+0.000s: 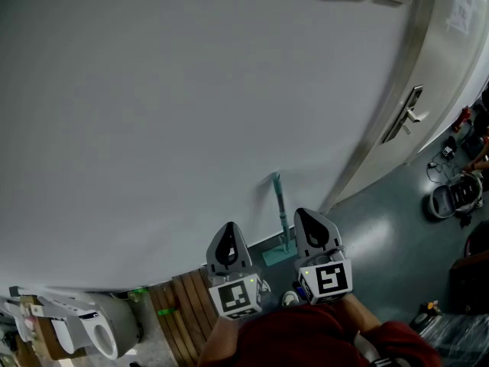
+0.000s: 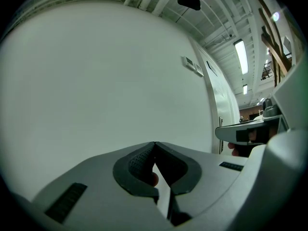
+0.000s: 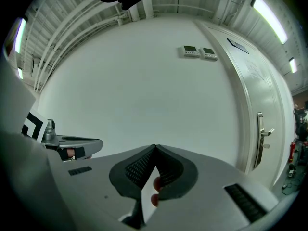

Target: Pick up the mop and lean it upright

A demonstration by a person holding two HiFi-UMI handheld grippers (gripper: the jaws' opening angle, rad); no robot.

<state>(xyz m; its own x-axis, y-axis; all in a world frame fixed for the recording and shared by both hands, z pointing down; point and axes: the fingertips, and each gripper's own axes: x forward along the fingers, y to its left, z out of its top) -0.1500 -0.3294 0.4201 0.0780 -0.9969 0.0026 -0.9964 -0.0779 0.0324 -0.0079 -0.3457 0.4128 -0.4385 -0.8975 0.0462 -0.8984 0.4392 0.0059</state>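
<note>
Teal mop [image 1: 282, 214]: leans upright on wall [image 1: 153, 128] ahead, between left gripper [image 1: 229, 229] and right gripper [image 1: 306, 219], both pressed together, empty; advisable to back off without brushing the handle.

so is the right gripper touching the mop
Apart: right gripper view shows the right gripper shut, empty, only wall ahead; the mop leans on the wall below.
</note>
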